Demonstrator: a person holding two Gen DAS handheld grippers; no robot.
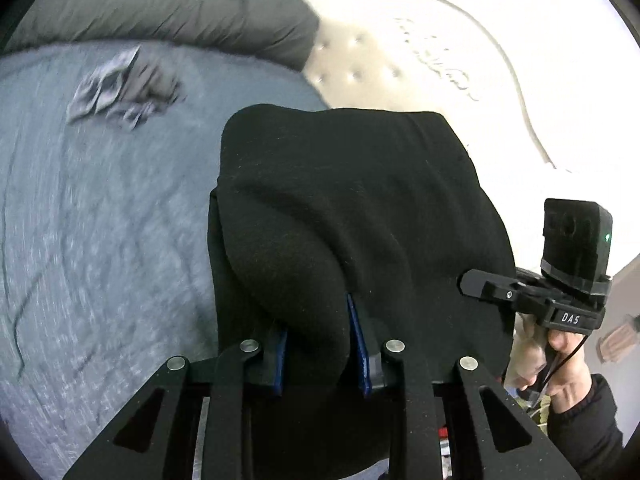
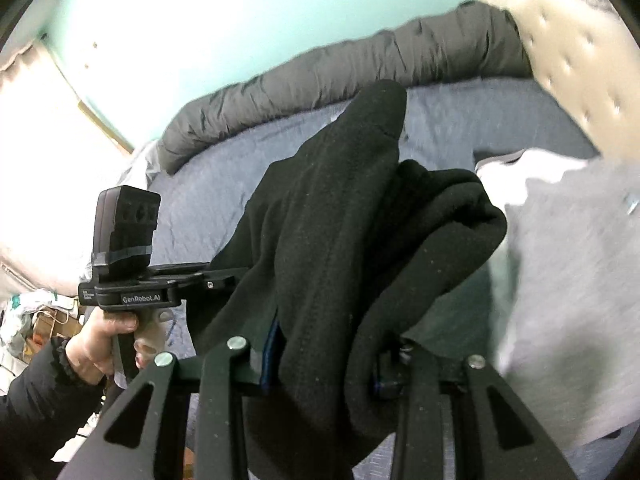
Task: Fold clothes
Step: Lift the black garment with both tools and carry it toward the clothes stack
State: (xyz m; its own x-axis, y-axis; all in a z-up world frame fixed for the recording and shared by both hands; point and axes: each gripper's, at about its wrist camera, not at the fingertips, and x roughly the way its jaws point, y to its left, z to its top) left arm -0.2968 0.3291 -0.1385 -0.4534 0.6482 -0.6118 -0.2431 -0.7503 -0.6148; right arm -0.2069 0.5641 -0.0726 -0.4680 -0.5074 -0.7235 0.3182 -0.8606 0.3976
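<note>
- Left wrist view: left gripper [image 1: 320, 344] has its blue pads [image 1: 357, 334] closed most of the way onto a thick fold of black garment [image 1: 340, 200]. Cloth fills the gap between the pads.
- Garment bulges up and forward over the jaws, raised off the bed [image 1: 100, 240]. Its far edge hangs ahead of the fingers.
- Bed cover is blue-grey. A small crumpled grey cloth [image 1: 120, 88] lies well apart from the garment, up and to the left.
- Dark grey duvet [image 1: 180, 12] is rolled along the far edge of the bed; a pale tufted headboard [image 1: 352, 64] stands beside it.
- Right gripper [image 1: 476, 284] shows at the right edge, nosing into the same garment, held by a hand [image 1: 568, 364] in a black sleeve.
- Right wrist view: right gripper [image 2: 320, 360] is clamped on a bunched fold of the garment [image 2: 340, 220]. One blue pad [image 2: 269, 350] is visible; the other is mostly buried in cloth.
- Garment drapes over the fingers in heavy folds, one end pointing up toward the duvet [image 2: 320, 76].
- Left gripper [image 2: 216, 276] sits at the left with its tip against the garment, gripped by a hand [image 2: 100, 340].
- Light grey cloth [image 2: 568, 280] lies on the bed [image 2: 208, 208] just right of the garment.
</note>
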